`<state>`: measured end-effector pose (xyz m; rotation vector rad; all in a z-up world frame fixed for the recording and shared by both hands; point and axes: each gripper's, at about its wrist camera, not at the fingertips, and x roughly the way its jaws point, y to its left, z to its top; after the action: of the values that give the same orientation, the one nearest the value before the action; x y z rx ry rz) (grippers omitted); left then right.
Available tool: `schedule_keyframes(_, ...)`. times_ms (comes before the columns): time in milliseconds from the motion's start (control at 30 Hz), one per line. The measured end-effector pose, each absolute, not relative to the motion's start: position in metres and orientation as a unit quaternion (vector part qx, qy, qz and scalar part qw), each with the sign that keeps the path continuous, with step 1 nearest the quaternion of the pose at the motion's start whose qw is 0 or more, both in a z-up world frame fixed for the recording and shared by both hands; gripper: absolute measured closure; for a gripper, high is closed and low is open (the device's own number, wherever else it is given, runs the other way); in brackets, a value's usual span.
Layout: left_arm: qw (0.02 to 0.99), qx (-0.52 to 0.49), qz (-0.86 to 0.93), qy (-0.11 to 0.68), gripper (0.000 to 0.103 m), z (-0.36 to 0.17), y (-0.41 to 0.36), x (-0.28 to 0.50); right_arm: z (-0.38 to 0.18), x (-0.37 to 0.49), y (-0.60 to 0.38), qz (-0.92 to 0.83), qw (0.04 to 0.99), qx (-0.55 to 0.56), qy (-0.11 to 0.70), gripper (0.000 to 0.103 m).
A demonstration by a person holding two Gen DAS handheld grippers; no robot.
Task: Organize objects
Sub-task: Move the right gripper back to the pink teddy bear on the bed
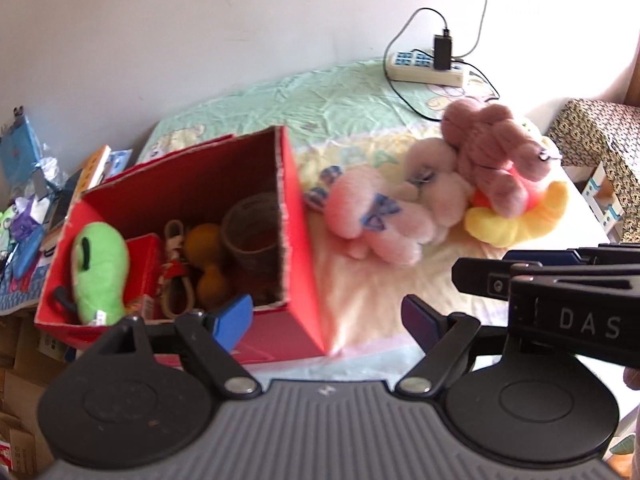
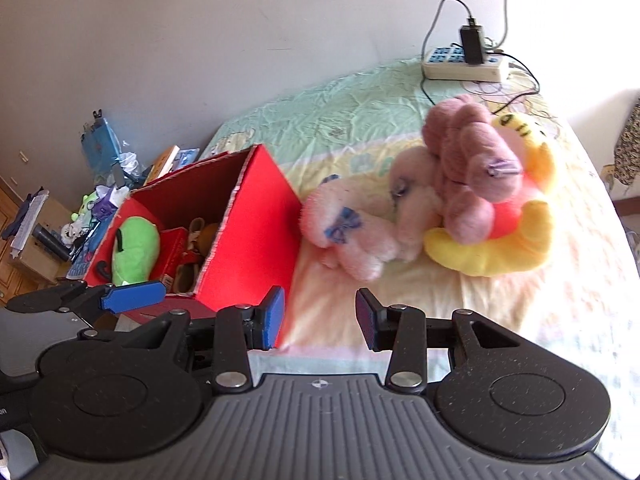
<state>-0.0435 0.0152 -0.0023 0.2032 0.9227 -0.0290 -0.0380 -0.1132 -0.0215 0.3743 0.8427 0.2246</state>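
Looking through the left wrist camera first: the left gripper (image 1: 328,320) has its jaws spread wide with nothing between them, hanging over the near corner of the red cardboard box (image 1: 296,240). The box sits on the bed (image 1: 360,104) and already holds a green plush (image 1: 100,272), a brown cup (image 1: 252,236) and some other bits. The pile of plush toys lies on the bed just right of it, the pink bunny (image 1: 372,220) nearest the box and the yellow plush (image 1: 520,220) under the mauve plush (image 1: 496,160).

From the right wrist camera, the right gripper (image 2: 320,316) is also empty, jaws parted less widely, pointing at bare sheet short of the pink bunny (image 2: 348,236). The left gripper's blue pad (image 2: 132,296) pokes in at the left beside the box.

My take: go for the bunny with the right one, it's closest. Pinch the body, not a floppy ear, and lift well clear of the box wall before dropping.
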Motion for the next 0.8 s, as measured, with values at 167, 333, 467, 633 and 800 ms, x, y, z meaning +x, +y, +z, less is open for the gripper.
schedule_keyframes(167,0.886,0.104,-0.035,0.451,0.019,-0.007,-0.01,-0.039,-0.025,-0.044,-0.137,0.089,0.888,0.188,0.409,0.06)
schedule_keyframes(333,0.88,0.11,-0.056,0.459,0.019,-0.013,-0.031,-0.036,-0.03,-0.051,-0.158,0.071,0.886,0.197,0.413,0.06)
schedule_keyframes(467,0.876,0.111,-0.068,0.465,0.018,-0.017,-0.044,-0.034,-0.031,-0.054,-0.17,0.06,0.885,0.201,0.416,0.06)
schedule_keyframes(633,0.873,0.111,-0.078,0.468,0.017,-0.02,-0.056,-0.032,-0.031,-0.058,-0.181,0.05,0.884,0.202,0.418,0.06)
schedule_keyframes(800,0.872,0.11,-0.087,0.47,0.016,-0.021,-0.065,-0.029,-0.03,-0.059,-0.189,0.041,0.885,0.201,0.418,0.055)
